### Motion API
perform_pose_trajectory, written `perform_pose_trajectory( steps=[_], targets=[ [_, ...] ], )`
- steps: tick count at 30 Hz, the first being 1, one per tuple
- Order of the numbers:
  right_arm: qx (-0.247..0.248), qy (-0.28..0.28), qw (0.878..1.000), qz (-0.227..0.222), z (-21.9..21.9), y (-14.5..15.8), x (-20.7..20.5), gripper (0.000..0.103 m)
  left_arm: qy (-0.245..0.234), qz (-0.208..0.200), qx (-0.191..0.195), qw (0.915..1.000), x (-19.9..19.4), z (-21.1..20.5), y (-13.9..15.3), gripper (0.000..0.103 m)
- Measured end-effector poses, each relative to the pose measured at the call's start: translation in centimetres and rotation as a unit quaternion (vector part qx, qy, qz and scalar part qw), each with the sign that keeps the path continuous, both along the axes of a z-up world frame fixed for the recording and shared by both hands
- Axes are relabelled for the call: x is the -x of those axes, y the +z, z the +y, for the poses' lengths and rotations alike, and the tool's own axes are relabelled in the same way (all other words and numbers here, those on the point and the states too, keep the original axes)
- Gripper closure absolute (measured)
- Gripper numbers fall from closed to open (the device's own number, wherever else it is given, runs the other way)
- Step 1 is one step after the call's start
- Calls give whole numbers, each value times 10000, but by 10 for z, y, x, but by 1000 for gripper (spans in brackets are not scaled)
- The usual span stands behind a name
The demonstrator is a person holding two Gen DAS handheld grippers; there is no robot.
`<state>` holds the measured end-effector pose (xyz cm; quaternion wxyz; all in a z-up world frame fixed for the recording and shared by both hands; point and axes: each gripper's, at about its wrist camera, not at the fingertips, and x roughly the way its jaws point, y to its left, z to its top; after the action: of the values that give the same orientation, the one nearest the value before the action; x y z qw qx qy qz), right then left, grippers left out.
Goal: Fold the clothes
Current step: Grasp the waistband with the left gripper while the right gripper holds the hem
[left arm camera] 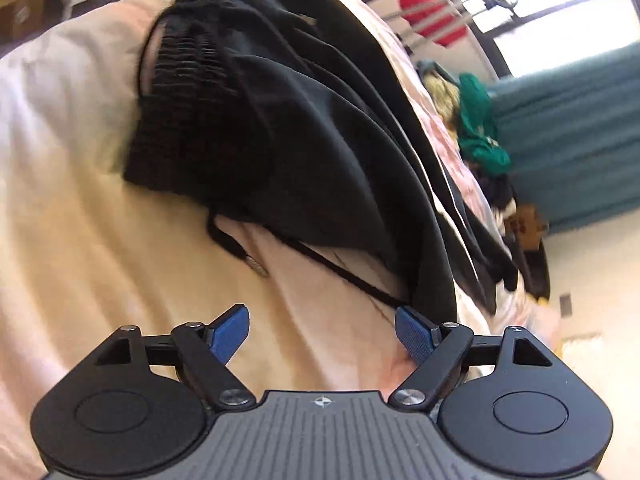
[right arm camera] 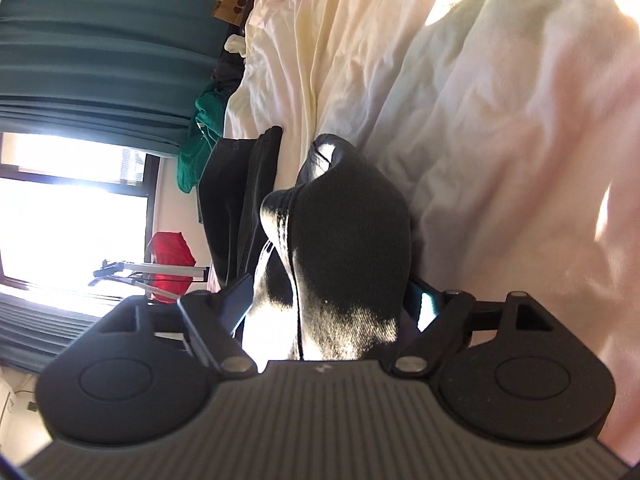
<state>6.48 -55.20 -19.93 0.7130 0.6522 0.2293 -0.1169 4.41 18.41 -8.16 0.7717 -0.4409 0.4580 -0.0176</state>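
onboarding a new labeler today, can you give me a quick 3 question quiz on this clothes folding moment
1. True or false: the left gripper is open and holds nothing.
2. What sits between the fingers of the right gripper? A) green cloth B) dark garment C) paper bag
3. Fill in: the black shorts, drawstring trailing, lie on the pale ____.

Key
1. True: its blue pads stand apart over the bedsheet.
2. B: the dark garment fills the gap, though a firm grip is unclear.
3. bedsheet
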Motion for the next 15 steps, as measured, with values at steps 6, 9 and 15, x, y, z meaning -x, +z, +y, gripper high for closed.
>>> perform_pose_trajectory(
  steps=[6,9,15],
  targets=[
    [139,-100,9998,80,0,-1,-9,21,1111,382,620,9911,-10,52,-32,20],
    [208,-149,9996,121,0,-1,-13,21,1142,472,492,9911,-29,55,-43,21],
    [736,-261,9968,164,-2,2,-30,35,1287,64,85,9916,-52,50,-37,30]
  ],
)
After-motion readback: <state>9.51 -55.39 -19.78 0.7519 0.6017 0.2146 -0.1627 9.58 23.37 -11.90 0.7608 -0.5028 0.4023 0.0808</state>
